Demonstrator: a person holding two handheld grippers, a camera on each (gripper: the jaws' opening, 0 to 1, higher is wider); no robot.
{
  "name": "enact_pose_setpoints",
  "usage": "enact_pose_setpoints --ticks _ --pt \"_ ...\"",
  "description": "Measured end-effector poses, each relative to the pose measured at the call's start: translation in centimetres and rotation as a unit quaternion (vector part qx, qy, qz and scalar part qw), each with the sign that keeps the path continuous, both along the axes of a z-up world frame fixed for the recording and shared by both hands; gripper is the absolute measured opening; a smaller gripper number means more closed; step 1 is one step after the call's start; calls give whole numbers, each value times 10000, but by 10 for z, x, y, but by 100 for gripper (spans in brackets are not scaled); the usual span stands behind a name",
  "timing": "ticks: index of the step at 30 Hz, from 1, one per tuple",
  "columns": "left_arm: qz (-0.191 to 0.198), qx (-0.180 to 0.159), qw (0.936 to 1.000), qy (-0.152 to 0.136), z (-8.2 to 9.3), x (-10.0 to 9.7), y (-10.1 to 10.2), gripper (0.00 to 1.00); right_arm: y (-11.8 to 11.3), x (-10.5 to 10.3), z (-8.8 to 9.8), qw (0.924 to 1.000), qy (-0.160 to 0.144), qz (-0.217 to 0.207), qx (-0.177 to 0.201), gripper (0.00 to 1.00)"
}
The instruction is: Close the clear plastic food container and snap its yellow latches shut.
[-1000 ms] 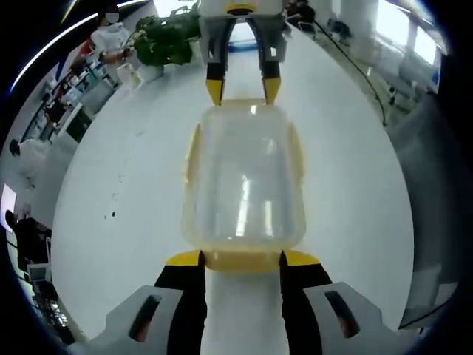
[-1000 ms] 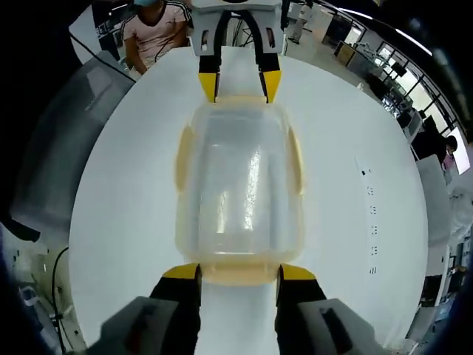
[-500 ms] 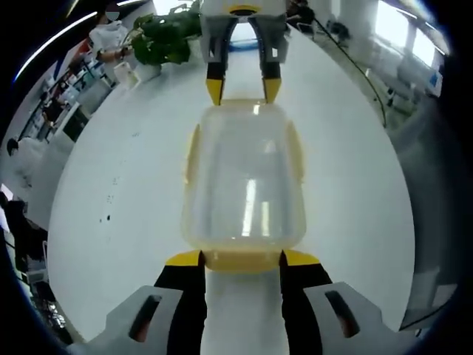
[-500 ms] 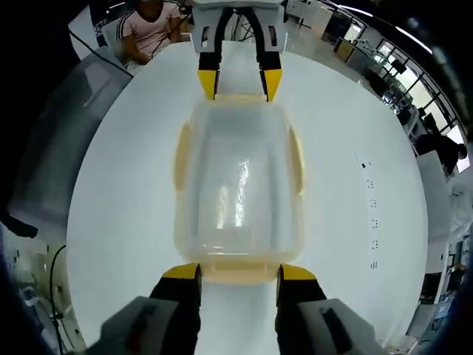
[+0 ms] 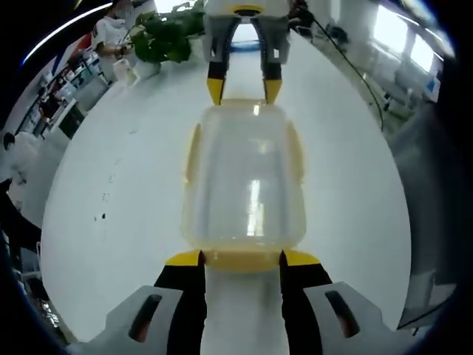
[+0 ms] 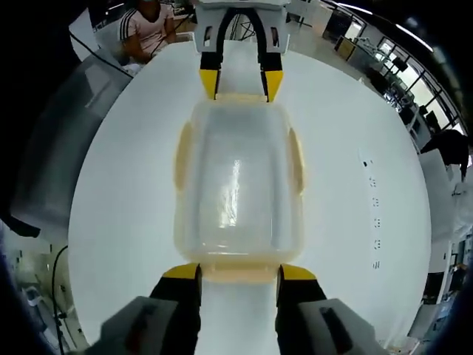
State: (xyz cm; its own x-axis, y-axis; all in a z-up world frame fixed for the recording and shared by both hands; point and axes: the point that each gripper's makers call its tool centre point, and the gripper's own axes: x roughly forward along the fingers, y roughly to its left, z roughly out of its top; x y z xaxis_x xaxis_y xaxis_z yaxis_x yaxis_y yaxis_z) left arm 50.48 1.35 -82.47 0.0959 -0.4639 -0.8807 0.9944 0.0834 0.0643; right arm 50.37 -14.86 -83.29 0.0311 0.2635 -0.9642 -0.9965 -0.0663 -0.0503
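while both grippers sit at opposite short ends of it, the clear rectangular plastic food container with yellow latches (image 5: pixel 244 181) rests on the round white worktop (image 5: pixel 118 207), well in from every edge. its clear lid lies flat on top, and the yellow side latches (image 5: pixel 191 155) run along the two long sides, close against the walls.

seen from the left gripper view, the left gripper (image 5: pixel 242 259) has its yellow-tipped black fingers (image 5: pixel 185 260) spread apart, one at each corner of the near short end, the tips right against the yellow end latch (image 5: pixel 242 260); whether they press it i cannot tell. the right gripper (image 5: pixel 242 90) comes in across the container, its fingers likewise apart at the far short end.

from the right gripper view the layout mirrors: the right gripper (image 6: pixel 238 272) stands open at the near yellow edge of the container (image 6: pixel 238 181), and the left gripper (image 6: pixel 241 83) stands open at the far end. neither holds anything between its fingers.

near the far worktop edge in the left gripper view stands a leafy green potted plant (image 5: pixel 166 37). a seated person in a pink striped shirt (image 6: pixel 151 29) is beyond the worktop's edge in the right gripper view.
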Motion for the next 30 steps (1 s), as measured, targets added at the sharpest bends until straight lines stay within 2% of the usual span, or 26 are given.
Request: enact_pose_setpoints --ticks 12,17,20,26,27,28,29,30 --pt "-5 -14 9997 263 -1 2 -1 36 -1 1 -3 10000 45 -66 -44 37" --pt "-136 43 9992 361 -3 -9 0 36 0 -15 -3 9998 166 -82 -71 37" --pt "-191 73 9988 445 -4 -15 2 37 1 -24 -4 9997 236 -117 18 37" --pt "-188 -21 9987 483 -4 -16 2 38 1 -21 -3 9994 125 -228 237 38" --pt "-220 -3 9986 475 -6 -16 3 39 1 -21 -3 9992 118 -239 294 39" --pt "-226 107 9990 379 -10 -15 6 43 2 -20 -4 9986 106 -312 409 40" --pt "-302 352 9985 305 -16 -16 13 47 0 -20 -5 9987 116 -307 399 41" --pt "-392 404 9979 319 -20 -20 14 50 -1 -22 -6 9988 140 -267 398 44"
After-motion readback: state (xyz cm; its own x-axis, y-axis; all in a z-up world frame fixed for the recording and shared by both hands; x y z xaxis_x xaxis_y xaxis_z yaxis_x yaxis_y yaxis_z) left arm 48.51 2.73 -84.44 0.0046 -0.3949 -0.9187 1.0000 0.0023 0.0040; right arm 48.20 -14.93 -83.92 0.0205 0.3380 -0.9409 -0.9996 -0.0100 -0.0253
